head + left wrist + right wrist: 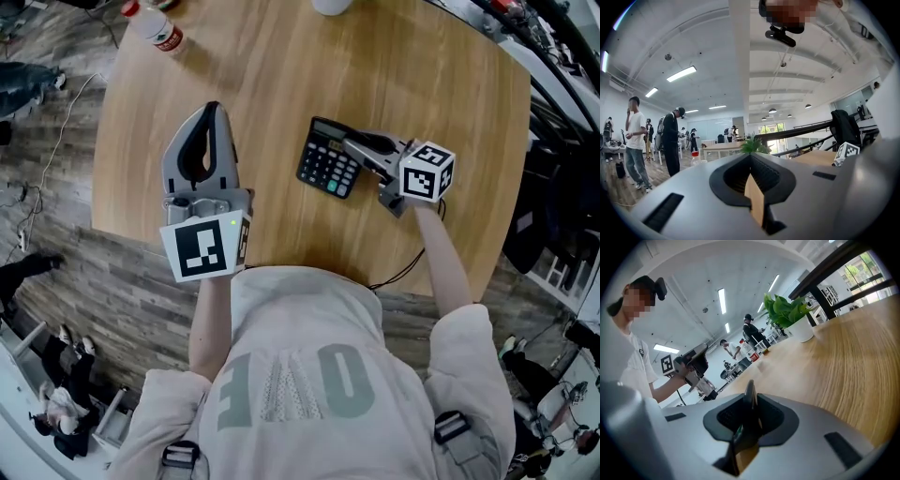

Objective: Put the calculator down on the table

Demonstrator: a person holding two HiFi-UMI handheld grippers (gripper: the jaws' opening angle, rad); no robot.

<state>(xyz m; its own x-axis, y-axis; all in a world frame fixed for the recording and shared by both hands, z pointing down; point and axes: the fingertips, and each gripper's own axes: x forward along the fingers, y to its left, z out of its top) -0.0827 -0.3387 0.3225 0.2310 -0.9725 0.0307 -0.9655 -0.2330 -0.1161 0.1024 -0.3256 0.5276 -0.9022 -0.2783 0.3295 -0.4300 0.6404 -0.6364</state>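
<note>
The right gripper (349,150) is closed on the black calculator (323,167), pinching its near right edge; in the right gripper view the calculator stands edge-on between the pads. It hangs out ahead of that gripper, low over the middle of the desk (281,75), and no view shows whether it touches the wood. The left gripper (212,112) is off to the calculator's left, well apart from it, over the desk's near left part, with its jaws closed tip to tip and nothing held between them

The desk is a pale wood top with rounded corners and a straight grain. Far beyond the left gripper, at the desk's far edge, lies a plastic bottle (155,26) with a red label. Beyond the right gripper, at the far end of the desk, a leafy green plant (785,310) stands in a white pot (801,331). A black cable (403,270) hangs off the near edge, under the right arm. The floor (112,281) is grey plank

The room is a large white hall with a square column (739,56), strip lights (681,73) on the ceiling and several people (671,140) standing far off
</note>
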